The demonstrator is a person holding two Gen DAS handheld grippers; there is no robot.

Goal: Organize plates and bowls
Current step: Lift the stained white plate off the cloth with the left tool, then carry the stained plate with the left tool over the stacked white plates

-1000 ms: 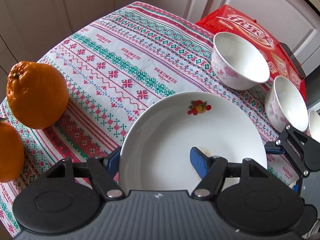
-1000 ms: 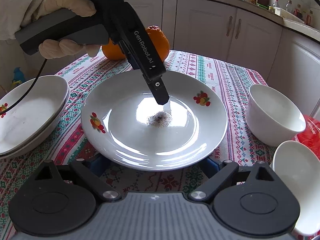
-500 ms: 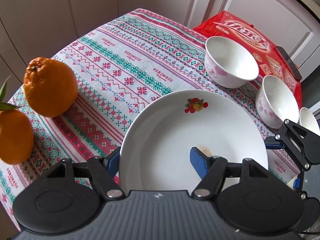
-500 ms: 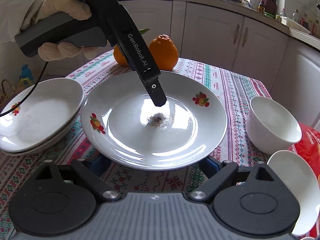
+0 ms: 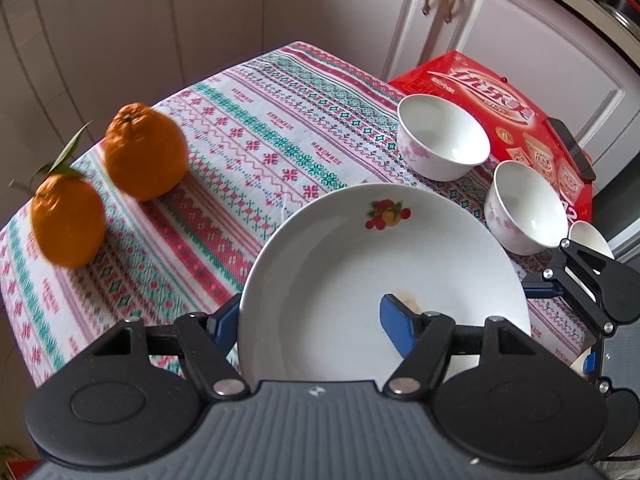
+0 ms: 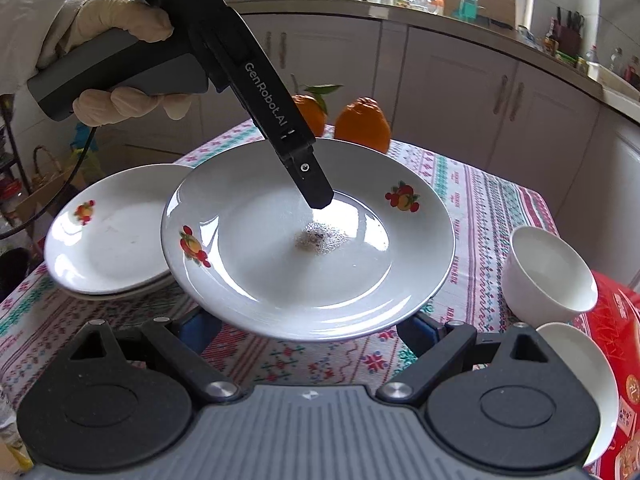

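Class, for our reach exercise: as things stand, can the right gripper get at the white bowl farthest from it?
Probably yes. The right gripper has its jaws open and empty beneath the plate held by the left gripper. The bowl stands uncovered to its right, with only tablecloth between.

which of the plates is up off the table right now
The fruit-patterned plate with the dark speck in its middle, clamped by the left gripper. The stacked plates beside it rest on the tablecloth.
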